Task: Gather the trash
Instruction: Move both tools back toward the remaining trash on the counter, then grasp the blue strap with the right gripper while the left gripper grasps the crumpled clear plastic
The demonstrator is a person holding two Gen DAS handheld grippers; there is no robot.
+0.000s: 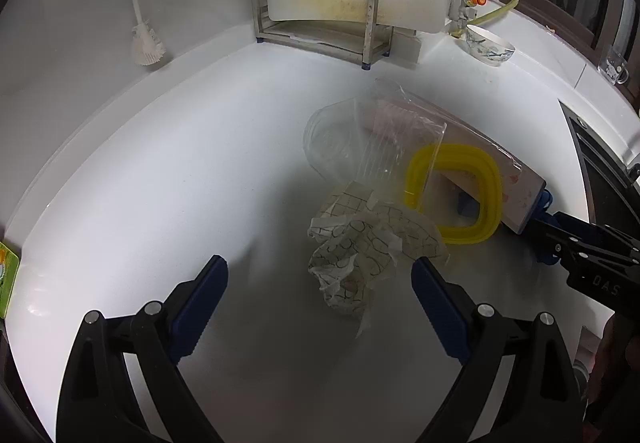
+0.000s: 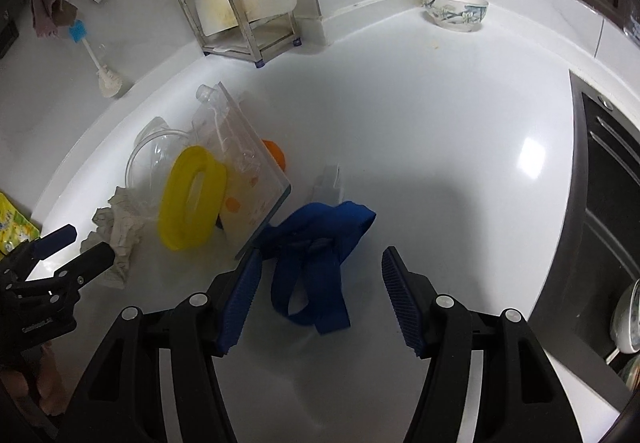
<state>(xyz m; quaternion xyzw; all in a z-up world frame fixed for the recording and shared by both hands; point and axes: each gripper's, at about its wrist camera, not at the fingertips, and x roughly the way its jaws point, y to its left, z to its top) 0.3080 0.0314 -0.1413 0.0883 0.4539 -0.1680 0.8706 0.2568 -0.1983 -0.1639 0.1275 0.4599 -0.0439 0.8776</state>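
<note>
White counter (image 1: 200, 171) holds crumpled, black-patterned paper (image 1: 360, 255) beside clear plastic (image 1: 352, 147).

We read only one marking: pale letters that look like "DAS" on the black body of the right gripper (image 1: 550, 243), at the right edge of the left wrist view. Print on the green packet (image 2: 14, 229) at far left is illegible.

green packet (image 1: 8, 279): cut by left edge | sink (image 2: 600, 183): cut by right edge
</note>
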